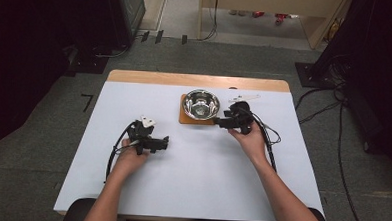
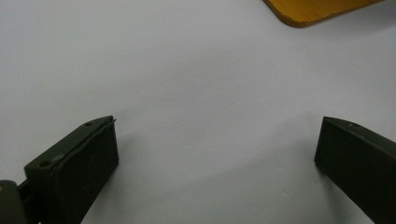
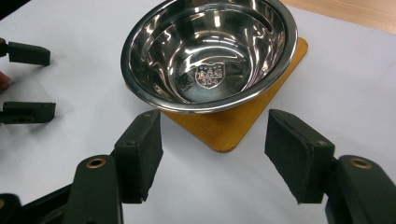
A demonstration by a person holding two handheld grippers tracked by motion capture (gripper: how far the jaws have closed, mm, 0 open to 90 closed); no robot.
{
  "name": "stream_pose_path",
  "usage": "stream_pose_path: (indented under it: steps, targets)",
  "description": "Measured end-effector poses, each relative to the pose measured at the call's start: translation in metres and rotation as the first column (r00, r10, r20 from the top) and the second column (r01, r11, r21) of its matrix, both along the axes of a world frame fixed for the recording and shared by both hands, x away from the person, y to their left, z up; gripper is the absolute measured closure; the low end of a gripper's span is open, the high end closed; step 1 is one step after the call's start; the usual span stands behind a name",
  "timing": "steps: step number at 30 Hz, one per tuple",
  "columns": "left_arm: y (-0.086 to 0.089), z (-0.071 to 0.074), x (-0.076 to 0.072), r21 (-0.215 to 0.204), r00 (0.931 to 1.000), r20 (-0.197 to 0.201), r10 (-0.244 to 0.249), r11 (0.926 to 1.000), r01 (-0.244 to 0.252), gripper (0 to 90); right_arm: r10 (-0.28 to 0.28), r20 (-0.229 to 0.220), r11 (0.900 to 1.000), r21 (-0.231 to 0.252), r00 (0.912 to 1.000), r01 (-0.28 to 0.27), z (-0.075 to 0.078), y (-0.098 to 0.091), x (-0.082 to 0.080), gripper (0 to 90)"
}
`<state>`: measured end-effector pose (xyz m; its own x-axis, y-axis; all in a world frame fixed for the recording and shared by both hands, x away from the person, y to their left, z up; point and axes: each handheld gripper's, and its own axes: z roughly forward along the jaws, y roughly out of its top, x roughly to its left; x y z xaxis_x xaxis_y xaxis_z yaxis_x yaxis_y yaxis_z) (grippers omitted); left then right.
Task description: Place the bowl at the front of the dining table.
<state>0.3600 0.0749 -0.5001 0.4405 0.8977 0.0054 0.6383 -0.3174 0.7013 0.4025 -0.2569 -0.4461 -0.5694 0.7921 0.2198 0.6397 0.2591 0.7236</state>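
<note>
Two open grippers, one steel bowl waiting on its board

Two grippers work this table, and neither holds anything. The right gripper (image 1: 217, 122) sits just beside the steel bowl (image 1: 201, 103), its jaws spread wide and pointed at the near corner of the wooden board (image 1: 182, 119) on which the bowl stands. In the right gripper view the bowl (image 3: 210, 51) rests upright and empty, with a stamped mark at its bottom, and the board's rounded corner (image 3: 229, 133) lies between the two black jaws, a little ahead of them. That aim suggests an approach to the bowl's rim or to the board's edge; which of the two I cannot tell.

The left gripper (image 1: 166, 142) lies well apart from the bowl, low over the white table cover (image 1: 196, 175), held in the left hand (image 1: 131, 155). Its jaws also stand wide, with bare cover between them in the left gripper view and only a corner of the board (image 2: 317, 9) far ahead. It probably waits there so as not to crowd the right side's reach.

Beyond the bowl, near the table's far edge, lies a small pale object (image 1: 244, 97), too small to identify.
</note>
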Motion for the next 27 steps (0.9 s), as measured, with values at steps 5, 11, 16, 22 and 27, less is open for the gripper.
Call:
stream_pose_path:
  steps: [5, 11, 16, 22, 27]
  targets:
    - [0.0, 0.0, 0.0, 0.0, 1.0, 0.0, 0.0, 1.0, 0.0, 0.0, 0.004, -0.001, 1.0, 0.005, 1.0, -0.004, -0.003, -0.001, -0.005, 36.9]
    - [0.0, 0.0, 0.0, 0.0, 1.0, 0.0, 0.001, 1.0, -0.001, 0.0, 0.014, 0.006, 0.9999, -0.007, 0.9999, -0.014, -0.007, -0.001, -0.011, 36.9]
    - [0.0, 0.0, 0.0, 0.0, 1.0, 0.0, 0.0, 1.0, 0.0, 0.0, 0.016, 0.003, 0.9999, -0.001, 0.9999, -0.016, -0.01, -0.003, -0.016, 36.9]
    - [0.0, 0.0, 0.0, 0.0, 1.0, 0.0, 0.0, 1.0, 0.0, 0.0, 0.032, -0.007, 0.9994, -0.007, 0.9994, -0.033, -0.016, -0.004, -0.016, 37.0]
    - [0.0, 0.0, 0.0, 0.0, 1.0, 0.0, 0.0, 1.0, 0.0, 0.0, 0.026, -0.009, 0.9993, -0.026, 0.9996, -0.026, -0.024, -0.007, -0.014, 37.1]
